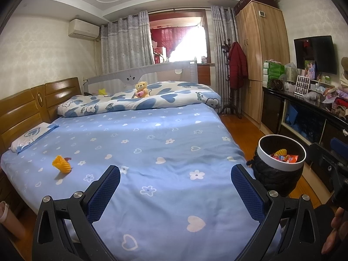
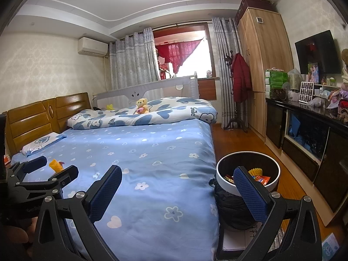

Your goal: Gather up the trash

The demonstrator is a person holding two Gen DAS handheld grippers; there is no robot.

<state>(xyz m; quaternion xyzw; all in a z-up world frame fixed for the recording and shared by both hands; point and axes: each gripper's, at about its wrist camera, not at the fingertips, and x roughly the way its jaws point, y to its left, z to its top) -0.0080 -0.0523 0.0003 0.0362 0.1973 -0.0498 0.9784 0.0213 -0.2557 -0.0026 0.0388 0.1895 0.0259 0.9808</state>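
Observation:
A yellow foam fruit net (image 1: 62, 163) lies on the blue bed sheet (image 1: 152, 152) at the left, with a small red scrap beside it; it also shows in the right wrist view (image 2: 56, 165). A black bin with a white rim (image 1: 280, 163) stands on the floor by the bed's right side and holds wrappers and another yellow net (image 2: 255, 171). My left gripper (image 1: 177, 174) is open and empty above the sheet, right of the net. My right gripper (image 2: 178, 175) is open and empty, its right finger over the bin (image 2: 248, 158). The left gripper (image 2: 56, 167) shows near the net.
A folded quilt (image 1: 152, 97) with a teddy bear (image 1: 141, 89) lies at the bed's far end. A wooden headboard (image 1: 26, 106) is at the left. A dark cabinet (image 1: 304, 117) with clutter and a wardrobe (image 1: 261, 54) line the right wall. A coat stand (image 1: 236, 69) is beyond.

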